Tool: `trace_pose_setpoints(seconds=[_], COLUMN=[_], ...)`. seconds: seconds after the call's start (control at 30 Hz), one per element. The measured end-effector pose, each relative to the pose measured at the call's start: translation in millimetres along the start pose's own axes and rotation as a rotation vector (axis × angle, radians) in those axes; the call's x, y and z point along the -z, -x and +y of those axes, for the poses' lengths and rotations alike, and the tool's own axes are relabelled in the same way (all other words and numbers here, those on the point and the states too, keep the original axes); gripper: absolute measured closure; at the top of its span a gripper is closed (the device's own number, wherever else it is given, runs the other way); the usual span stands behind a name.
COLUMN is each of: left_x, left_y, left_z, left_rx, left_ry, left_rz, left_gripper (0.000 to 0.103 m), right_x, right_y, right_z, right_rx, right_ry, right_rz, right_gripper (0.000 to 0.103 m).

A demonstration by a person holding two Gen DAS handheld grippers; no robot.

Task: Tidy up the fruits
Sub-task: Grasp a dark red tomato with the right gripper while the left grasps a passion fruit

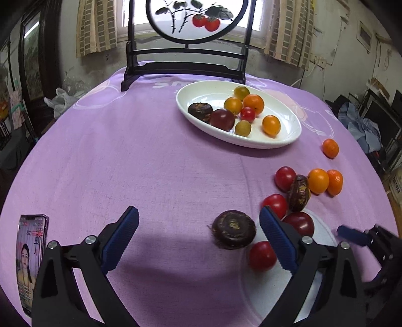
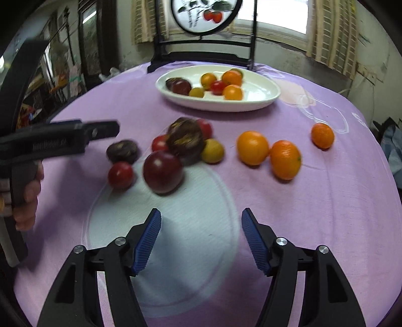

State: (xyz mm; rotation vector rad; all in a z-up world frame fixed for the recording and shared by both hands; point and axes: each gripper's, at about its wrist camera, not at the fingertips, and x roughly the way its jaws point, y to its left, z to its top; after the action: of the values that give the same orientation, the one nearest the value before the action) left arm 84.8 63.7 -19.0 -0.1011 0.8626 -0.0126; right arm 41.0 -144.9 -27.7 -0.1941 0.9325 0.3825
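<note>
A white oval dish (image 1: 289, 135) (image 2: 261, 100) at the far side of the purple tablecloth holds several small fruits. More fruits lie loose on the cloth: a dark brown round fruit (image 1: 233, 229) (image 2: 122, 151), red tomatoes (image 1: 262, 255), a dark red tomato (image 2: 162, 172), oranges (image 2: 285, 159). My left gripper (image 1: 198, 227) is open and empty, with the dark brown fruit between its fingers, near the right one. My right gripper (image 2: 201, 227) is open and empty, low over the cloth in front of the loose fruits.
A phone (image 1: 29, 261) with a lit screen lies at the near left. A dark wooden stand with a round painted screen (image 1: 193, 20) stands behind the dish. The left gripper's body and the hand holding it show in the right wrist view (image 2: 50, 140).
</note>
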Motion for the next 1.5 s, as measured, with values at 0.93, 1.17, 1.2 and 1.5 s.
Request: trace_pose_setpoints(seconds=[0.93, 1.17, 1.2, 1.5], left_x=[7.5, 15.5, 15.8, 2.6], left_y=[-6.5, -16.5, -20.2, -35.9], left_z=[-14.0, -26.1, -25.2, -27.0], left_rx=[0.071, 0.112, 0.119, 0.144], left_ry=[-0.050, -0.080, -0.075, -0.013], left_rz=[0.032, 0.076, 0.092, 0.169], left_gripper=[0.008, 0.019, 0.021, 0.036], right_x=[-16.4, -0.4, 0.2, 0.1], right_y=[-6.2, 3.7, 4.0, 8.2], right_z=[-1.8, -22.4, -23.9, -21.4], right_rx=[-0.035, -0.042, -0.047, -0.091], right_ry=[-0.079, -0.127, -0.131, -0.120], right_rz=[-0.014, -0.019, -0.019, -0.032], right_gripper=[0.063, 0.063, 0.063, 0.063])
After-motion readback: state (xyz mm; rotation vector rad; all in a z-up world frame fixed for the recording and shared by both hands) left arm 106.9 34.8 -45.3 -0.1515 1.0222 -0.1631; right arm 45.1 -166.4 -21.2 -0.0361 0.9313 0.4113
